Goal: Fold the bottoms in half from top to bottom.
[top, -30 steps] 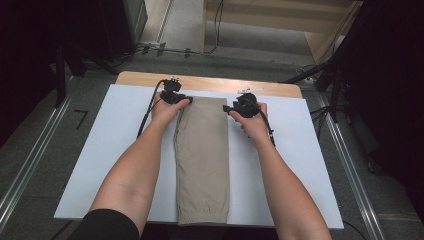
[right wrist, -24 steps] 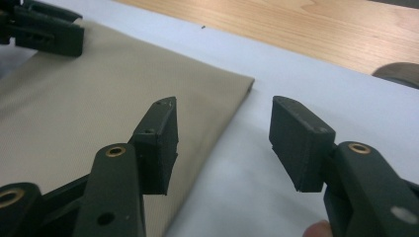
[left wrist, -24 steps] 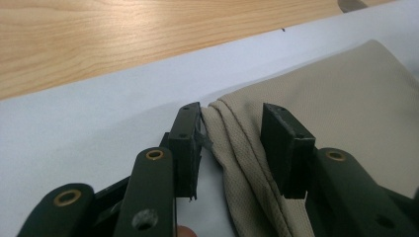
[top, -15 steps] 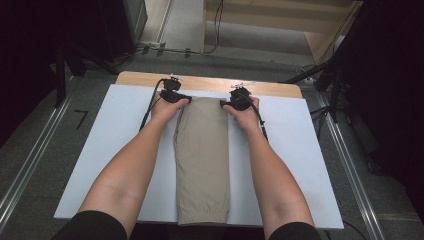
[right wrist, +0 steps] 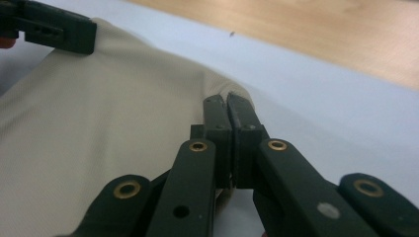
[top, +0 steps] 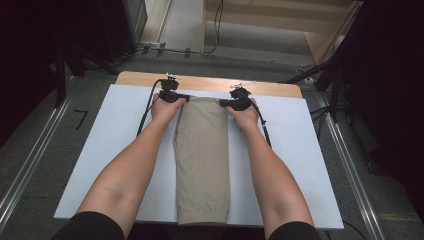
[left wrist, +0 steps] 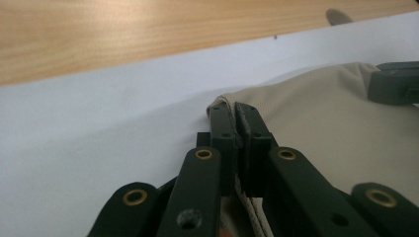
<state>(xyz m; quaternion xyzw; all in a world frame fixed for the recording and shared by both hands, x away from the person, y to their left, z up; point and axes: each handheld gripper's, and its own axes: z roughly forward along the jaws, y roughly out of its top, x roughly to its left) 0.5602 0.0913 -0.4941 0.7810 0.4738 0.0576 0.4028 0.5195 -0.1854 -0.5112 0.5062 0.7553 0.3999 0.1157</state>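
The left gripper (top: 181,97) and the right gripper (top: 226,103) have just closed, each now clenched on a far corner of the folded beige trousers (top: 202,155), which lie lengthwise down the middle of the white tabletop (top: 110,145). The cloth looks light, soft and limp; it would sag between the grips, so holding both waistband corners by the stitched hem seems the sound choice

No legible text or labels
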